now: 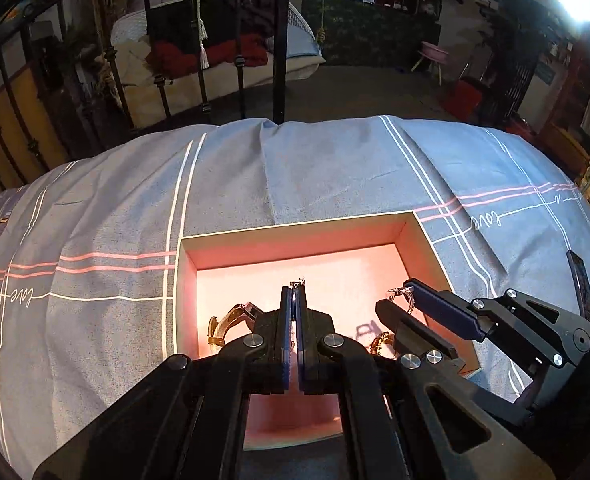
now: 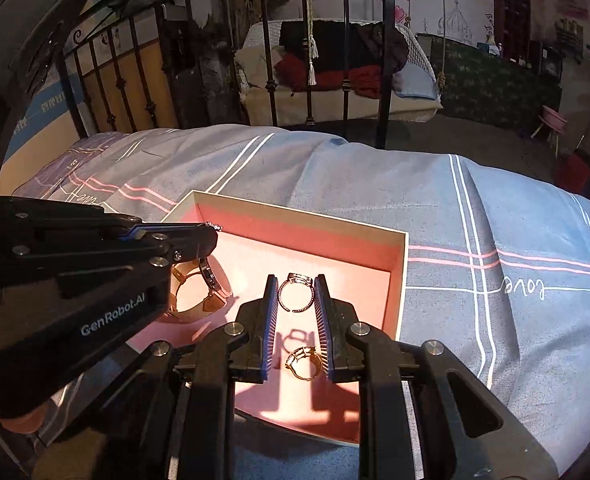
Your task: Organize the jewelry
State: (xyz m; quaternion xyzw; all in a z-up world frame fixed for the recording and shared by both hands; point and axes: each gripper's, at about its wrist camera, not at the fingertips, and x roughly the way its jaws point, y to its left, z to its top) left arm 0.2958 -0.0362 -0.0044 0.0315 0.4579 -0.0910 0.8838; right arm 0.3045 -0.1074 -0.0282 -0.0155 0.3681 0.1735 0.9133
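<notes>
Nearest my right wrist camera is the right tool (image 2: 295,312), its blue ribbed pads (image 2: 270,320) pinching a thin silver ring (image 2: 296,293) from both sides; the ring stands upright between them, open band end toward me, above the pink floor of the box (image 2: 399,280). I see a gold ring (image 2: 304,363) lying on the box floor just below, between the pads but apart from them as far as I can tell. At left in that view, the left tool (image 2: 211,232) reaches over the box's near-left corner, with a small silver piece (image 2: 213,225) sticking out at its tip. A gold watch (image 2: 199,288) lies in the box under it, band curled. From my left wrist camera, the left tool (image 1: 293,300) is clenched, pads pressed together on a fine silver piece (image 1: 298,282) that shows only as a bit of metal above the tips; I cannot tell what kind of jewelry it is. The watch (image 1: 231,322) sits left of the fingers, the right tool (image 1: 405,300) at right with the silver ring (image 1: 405,294). The box (image 1: 295,226) rests on a blue-grey striped bedspread (image 1: 115,200), on a bed with an iron frame (image 1: 279,40).
</notes>
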